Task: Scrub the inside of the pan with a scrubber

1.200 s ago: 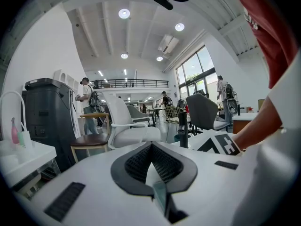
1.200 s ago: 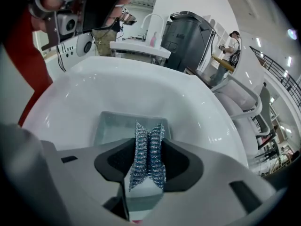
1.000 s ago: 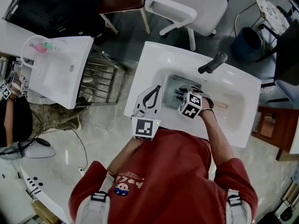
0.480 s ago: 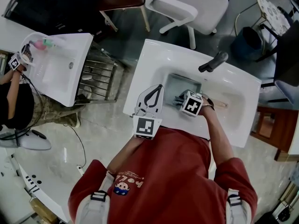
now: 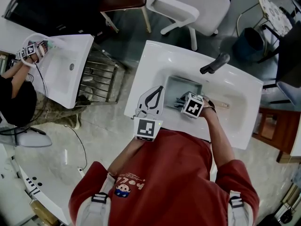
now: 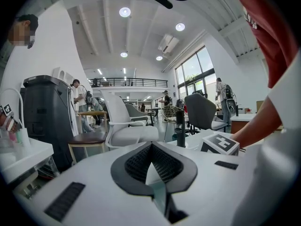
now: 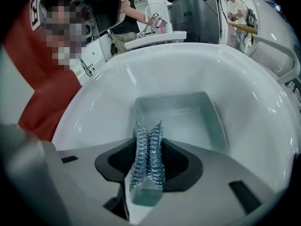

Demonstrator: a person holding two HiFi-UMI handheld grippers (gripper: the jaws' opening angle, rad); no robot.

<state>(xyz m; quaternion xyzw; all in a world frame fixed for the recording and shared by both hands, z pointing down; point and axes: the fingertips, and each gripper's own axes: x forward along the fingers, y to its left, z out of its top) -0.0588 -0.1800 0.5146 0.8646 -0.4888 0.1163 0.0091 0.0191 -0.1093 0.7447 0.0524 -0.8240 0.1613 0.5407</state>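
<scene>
Head view looks steeply down from above the person (image 5: 160,182), sink (image 5: 150,60) at 2 o'clock. Right gripper view peers close into that sink's pan (image 7: 188,121). Left gripper view faces level toward a chair (image 6: 127,131).

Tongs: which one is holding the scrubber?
The right tongs, clamped on the silver mesh scrubber and pointed at the pan. The left tongs are shut with nothing between them.

You get even, bright light from ceiling lamps (image 6: 124,12) and windows (image 6: 195,69) beyond the sink (image 5: 150,60). Soft glare streaks the sink's rim; both gripper views bend and blacken at their corners.
</scene>
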